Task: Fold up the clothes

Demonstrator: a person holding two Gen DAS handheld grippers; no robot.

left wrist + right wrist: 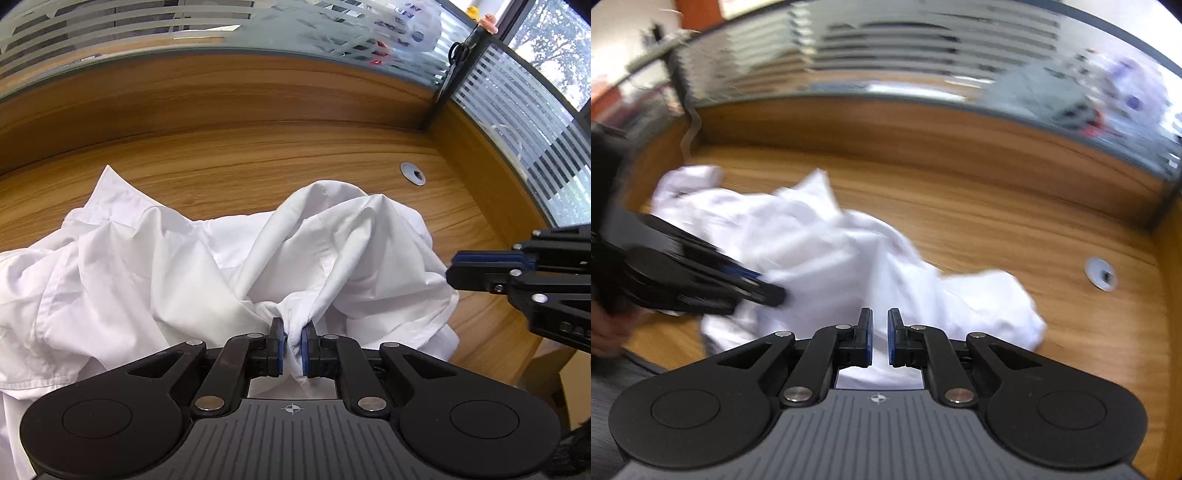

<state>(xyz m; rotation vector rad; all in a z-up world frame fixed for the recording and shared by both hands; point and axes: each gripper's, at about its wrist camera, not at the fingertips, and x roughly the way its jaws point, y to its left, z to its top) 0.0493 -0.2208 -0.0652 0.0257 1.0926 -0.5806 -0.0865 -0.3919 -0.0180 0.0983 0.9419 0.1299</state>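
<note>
White cotton-like shirt (155, 266) lies rumpled on the wooden desk (258, 155), spread from the left edge of the left wrist view to near the right side; its lower-left part runs out of view and under the gripper body.

Left gripper (293, 345): blue pads nearly together, pinching a bunched fold of the shirt. Cloth rises in taut ridges from the pinch toward a raised hump behind it.

Right gripper (880, 341): jaws narrow, a slim gap between the pads. Cloth shows white between and below them, but the right wrist view is smeared with blur, so whether the pads press it cannot be told from there. In the left wrist view this gripper (452, 271) enters from the right, cut off by the frame; its tips meet the shirt's right edge and probably clamp it.

Left gripper seen from the right wrist view (775, 293): dark and blurred, tip buried in the cloth; a hand (605, 328) behind it is barely legible.

Cable grommet (413, 173) sits in the desk beyond the shirt, apart from it. Frosted striped partition (184, 29) backs the desk; small figures (480, 16) on its top rail are too small to identify.
</note>
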